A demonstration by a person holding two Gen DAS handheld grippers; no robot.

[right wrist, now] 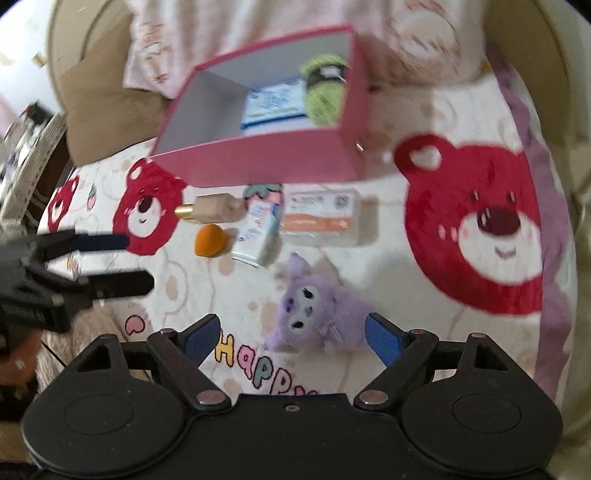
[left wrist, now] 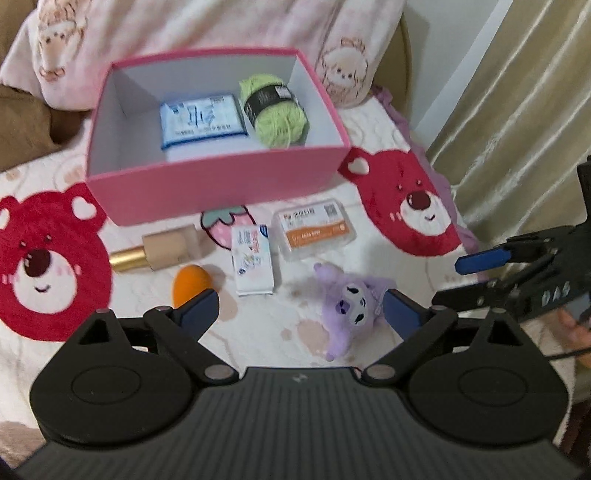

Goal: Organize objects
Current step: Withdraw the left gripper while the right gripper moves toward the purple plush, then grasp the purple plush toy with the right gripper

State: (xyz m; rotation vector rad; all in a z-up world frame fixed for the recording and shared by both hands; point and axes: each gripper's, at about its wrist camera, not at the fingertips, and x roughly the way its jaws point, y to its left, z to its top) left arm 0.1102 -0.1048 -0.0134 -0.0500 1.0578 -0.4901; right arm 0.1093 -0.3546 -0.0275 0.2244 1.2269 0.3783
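A pink box (left wrist: 221, 192) (right wrist: 266, 162) stands open on the bed and holds a blue-white packet (left wrist: 201, 120) and a green yarn ball (left wrist: 275, 107). In front of it lie a beige bottle with a gold cap (left wrist: 159, 249), an orange sponge (left wrist: 190, 282), a small white carton (left wrist: 253, 260), a clear case with an orange label (left wrist: 314, 229) and a purple plush (left wrist: 349, 308) (right wrist: 314, 314). My left gripper (left wrist: 301, 314) is open and empty above the plush and sponge. My right gripper (right wrist: 291, 336) is open and empty, with the plush between its fingers.
The bed cover carries red bear prints (left wrist: 48, 266) (right wrist: 491, 229). Pink pillows (left wrist: 221, 26) lean behind the box. A beige curtain (left wrist: 517, 110) hangs at the right. Each gripper shows in the other's view, the right gripper (left wrist: 465, 280) at the right edge and the left gripper (right wrist: 136, 262) at the left edge.
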